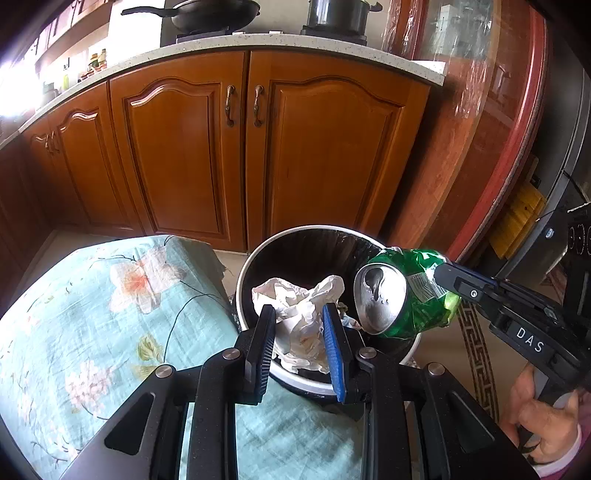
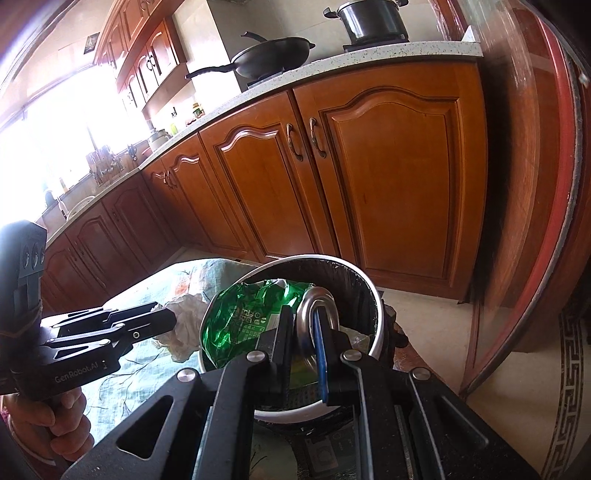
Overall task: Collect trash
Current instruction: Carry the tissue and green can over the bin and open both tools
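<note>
The left gripper [image 1: 301, 325] hangs over the near rim of the bin [image 1: 243, 273], its fingers [image 1: 334, 343] clenched on a crumpled white paper wad [image 1: 299, 314] that sits above the bin's mouth. The right gripper [image 2: 301, 328] comes in from the other side, fingers [image 2: 320, 350] pinching the rim and wall of a crushed green can [image 1: 402, 295], also held over the bin, just beside the paper. The two pieces of trash nearly touch, and the can's silver end faces the paper. A hand [image 1: 543, 421] grips the right tool's handle; another hand [image 2: 62, 424] grips the left tool's handle.

The bin is round, white-rimmed and lined with a black bag [image 1: 306, 251]; some scraps show low inside it. Just beside it stands a low surface covered with a pale teal floral cloth [image 1: 92, 332], its edge touching the bin's side.

Behind is a kitchen: orange-brown wooden cabinets [image 1: 258, 147] under a speckled white desk [image 1: 295, 42], tiled floor with a dark patterned border [image 2: 570, 387], and a large round red-rimmed tabletop [image 1: 517, 129] standing on edge to the right. A bright window glares on the left.

Counted: one bin, one can, one paper wad, two grippers, one wok [image 1: 210, 14] and one lidded pot [image 1: 338, 14] on the stove.
</note>
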The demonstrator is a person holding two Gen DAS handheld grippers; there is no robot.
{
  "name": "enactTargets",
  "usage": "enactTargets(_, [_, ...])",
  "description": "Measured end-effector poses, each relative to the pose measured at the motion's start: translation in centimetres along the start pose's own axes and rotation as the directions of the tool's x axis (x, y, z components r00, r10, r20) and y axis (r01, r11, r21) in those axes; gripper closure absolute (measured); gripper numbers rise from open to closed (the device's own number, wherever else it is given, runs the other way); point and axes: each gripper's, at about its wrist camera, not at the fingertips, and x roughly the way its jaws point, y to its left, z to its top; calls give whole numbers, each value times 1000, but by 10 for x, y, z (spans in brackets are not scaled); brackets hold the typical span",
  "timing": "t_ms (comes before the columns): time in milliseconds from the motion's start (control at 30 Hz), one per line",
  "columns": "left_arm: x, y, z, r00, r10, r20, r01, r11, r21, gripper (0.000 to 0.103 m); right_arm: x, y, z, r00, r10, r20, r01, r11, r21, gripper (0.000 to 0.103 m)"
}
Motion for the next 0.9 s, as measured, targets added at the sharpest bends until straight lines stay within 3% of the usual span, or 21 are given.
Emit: enactTargets(900, [50,-16,18,997,41,-64,-40,999,16,78,36,-4,12,995,-56,-81,53,998,-36,92])
